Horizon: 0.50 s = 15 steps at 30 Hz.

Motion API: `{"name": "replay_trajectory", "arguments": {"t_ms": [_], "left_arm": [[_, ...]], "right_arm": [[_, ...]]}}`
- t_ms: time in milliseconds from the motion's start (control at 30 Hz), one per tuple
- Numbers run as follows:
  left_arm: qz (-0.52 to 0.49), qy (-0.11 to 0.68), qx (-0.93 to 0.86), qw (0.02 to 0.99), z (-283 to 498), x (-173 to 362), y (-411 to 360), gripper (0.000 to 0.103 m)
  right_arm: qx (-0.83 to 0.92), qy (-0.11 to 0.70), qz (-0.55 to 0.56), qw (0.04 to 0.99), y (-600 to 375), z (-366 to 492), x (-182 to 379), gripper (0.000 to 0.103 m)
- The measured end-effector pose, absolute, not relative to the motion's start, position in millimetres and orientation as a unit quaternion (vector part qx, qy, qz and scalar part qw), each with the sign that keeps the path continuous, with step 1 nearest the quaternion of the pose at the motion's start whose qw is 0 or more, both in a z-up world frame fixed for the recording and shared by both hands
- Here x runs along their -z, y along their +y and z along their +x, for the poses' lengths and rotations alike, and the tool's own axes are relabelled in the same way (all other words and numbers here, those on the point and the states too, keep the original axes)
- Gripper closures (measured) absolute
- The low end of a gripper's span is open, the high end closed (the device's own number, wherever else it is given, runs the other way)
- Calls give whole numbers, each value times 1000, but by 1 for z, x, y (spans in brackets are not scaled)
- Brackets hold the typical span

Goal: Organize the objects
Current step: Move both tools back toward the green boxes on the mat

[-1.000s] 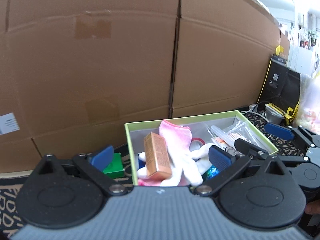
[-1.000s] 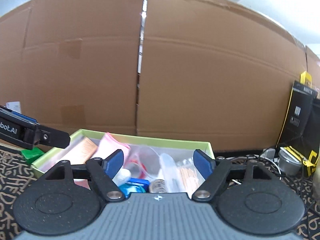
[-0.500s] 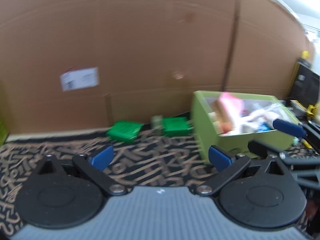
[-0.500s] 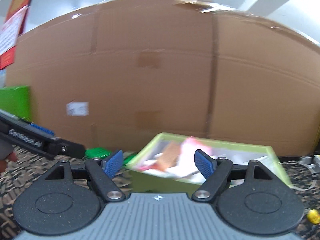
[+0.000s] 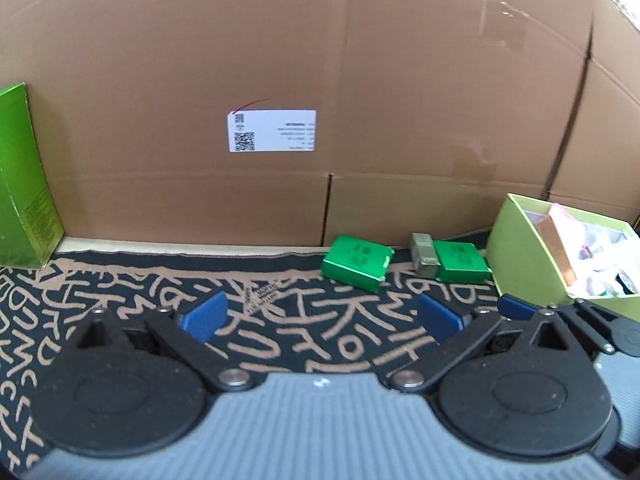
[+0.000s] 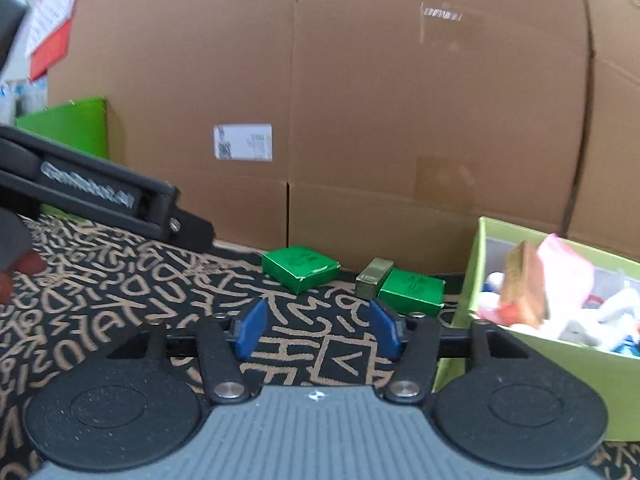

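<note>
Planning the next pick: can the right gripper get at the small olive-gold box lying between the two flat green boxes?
Probably yes. The right gripper, jaws just narrowed and empty, faces bare patterned mat before the small olive-gold box. That box touches the right flat green box, so side clearance looks tight.

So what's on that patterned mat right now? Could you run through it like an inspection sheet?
Surface: black mat with tan lettering.
Job's things: two green boxes and a small grey box on the mat; light green bin full of mixed items.
Clutter: tall green carton at far left.
Grippers: left tool open, empty; right tool has just been closing, nothing between its pads.
Cables: nothing seen.
Surroundings: cardboard wall with white label.
</note>
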<state>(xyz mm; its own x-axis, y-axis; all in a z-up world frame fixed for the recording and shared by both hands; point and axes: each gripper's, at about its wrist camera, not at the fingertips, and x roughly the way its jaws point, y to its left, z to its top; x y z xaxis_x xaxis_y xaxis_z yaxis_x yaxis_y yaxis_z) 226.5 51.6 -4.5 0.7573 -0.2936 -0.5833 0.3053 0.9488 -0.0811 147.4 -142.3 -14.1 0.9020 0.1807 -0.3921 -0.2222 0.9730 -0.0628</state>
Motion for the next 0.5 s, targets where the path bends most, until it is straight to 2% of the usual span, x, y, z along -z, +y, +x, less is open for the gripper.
{"name": "replay_trajectory", "arguments": {"t_ms": [500], "left_arm": [[22,326,173,929,311,33,20,0]], "right_arm": [[-25,242,-93,965,-126,262,40,49]]}}
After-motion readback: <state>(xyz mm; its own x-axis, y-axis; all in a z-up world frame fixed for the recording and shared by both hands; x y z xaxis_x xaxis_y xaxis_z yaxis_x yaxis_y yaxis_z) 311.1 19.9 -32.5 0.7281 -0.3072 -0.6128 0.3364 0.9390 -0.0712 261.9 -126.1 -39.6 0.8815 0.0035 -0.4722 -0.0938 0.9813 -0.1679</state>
